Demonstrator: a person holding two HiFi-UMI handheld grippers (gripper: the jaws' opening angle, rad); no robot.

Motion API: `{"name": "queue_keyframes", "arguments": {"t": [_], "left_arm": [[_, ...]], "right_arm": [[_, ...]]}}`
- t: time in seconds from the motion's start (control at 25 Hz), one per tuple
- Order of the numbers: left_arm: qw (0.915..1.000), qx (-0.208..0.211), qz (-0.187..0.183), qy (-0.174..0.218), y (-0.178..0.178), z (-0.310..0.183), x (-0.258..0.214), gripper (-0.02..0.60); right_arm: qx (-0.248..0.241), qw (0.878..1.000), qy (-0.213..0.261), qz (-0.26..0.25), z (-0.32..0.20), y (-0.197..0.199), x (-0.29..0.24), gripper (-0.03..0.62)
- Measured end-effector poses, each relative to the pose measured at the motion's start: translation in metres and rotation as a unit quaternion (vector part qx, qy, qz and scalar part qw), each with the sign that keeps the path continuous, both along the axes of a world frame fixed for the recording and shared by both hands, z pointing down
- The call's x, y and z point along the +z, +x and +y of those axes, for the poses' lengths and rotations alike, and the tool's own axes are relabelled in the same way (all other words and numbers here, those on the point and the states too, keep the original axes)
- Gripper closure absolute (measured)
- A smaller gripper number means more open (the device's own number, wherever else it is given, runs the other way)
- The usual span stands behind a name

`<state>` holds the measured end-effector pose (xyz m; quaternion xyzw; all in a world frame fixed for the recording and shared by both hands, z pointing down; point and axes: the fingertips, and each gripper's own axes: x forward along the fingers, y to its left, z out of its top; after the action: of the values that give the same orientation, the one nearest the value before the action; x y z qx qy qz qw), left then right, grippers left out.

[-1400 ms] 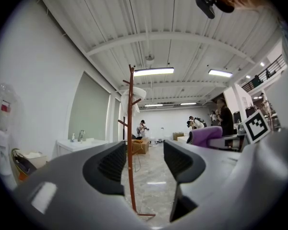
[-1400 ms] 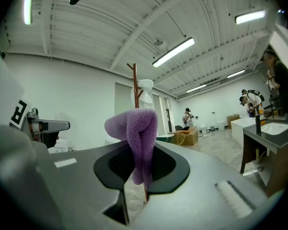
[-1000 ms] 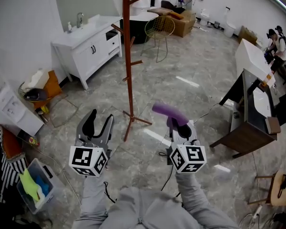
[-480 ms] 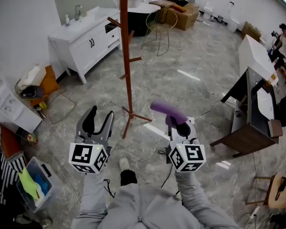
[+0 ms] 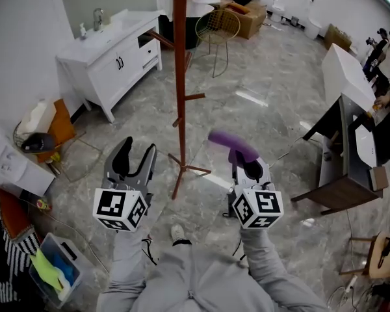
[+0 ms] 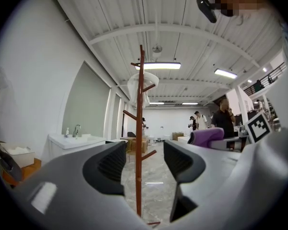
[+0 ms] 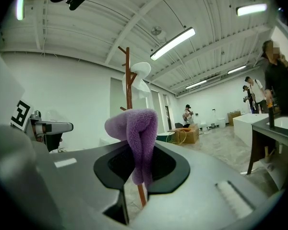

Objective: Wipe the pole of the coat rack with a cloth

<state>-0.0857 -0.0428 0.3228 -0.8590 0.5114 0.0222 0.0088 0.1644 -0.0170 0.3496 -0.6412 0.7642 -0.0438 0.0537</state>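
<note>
The brown wooden coat rack (image 5: 180,77) stands on the marble floor ahead of me, its pole (image 6: 139,147) framed between the jaws in the left gripper view and its top (image 7: 127,80) rising behind the cloth in the right gripper view. My left gripper (image 5: 135,160) is open and holds nothing, a little left of the rack's feet. My right gripper (image 5: 244,164) is shut on a purple cloth (image 5: 233,144), which folds up out of the jaws (image 7: 137,143). Both grippers are short of the pole and do not touch it.
A white vanity with a sink (image 5: 110,47) stands at the back left, a wire chair (image 5: 217,28) behind the rack. A dark desk (image 5: 341,168) is at the right. A bin with cloths (image 5: 52,268) lies at the lower left. People stand far off (image 5: 387,47).
I have stepped closer to the rack: its pole and feet have shifted right and nearer in the head view. Both grippers keep their pose, the cloth still held.
</note>
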Motion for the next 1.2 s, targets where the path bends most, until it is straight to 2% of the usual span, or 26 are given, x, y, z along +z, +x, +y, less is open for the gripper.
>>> {"name": "queue_keyframes", "arguments": {"t": [0.28,0.52,0.72,0.96,1.2], "left_arm": [[0.9997,0.025,0.007,0.001,-0.024,-0.062,-0.002,0.314],[0.9992,0.039,0.007,-0.007,-0.027,-0.092,0.003,0.314],[0.9992,0.039,0.007,-0.006,-0.022,-0.112,0.002,0.314],[0.9998,0.016,0.007,-0.001,-0.024,-0.134,-0.002,0.314],[0.9998,-0.018,0.006,0.003,-0.030,-0.147,-0.007,0.314]], "right_arm": [[0.023,1.000,0.012,0.009,-0.050,-0.026,-0.015,0.540],[0.030,0.999,0.025,0.018,-0.080,-0.031,-0.030,0.540],[0.017,0.998,0.043,0.033,-0.102,-0.036,-0.045,0.540],[-0.021,0.996,0.073,0.043,-0.141,-0.047,-0.071,0.539],[-0.059,0.982,0.149,0.097,-0.171,-0.064,-0.132,0.540]]}}
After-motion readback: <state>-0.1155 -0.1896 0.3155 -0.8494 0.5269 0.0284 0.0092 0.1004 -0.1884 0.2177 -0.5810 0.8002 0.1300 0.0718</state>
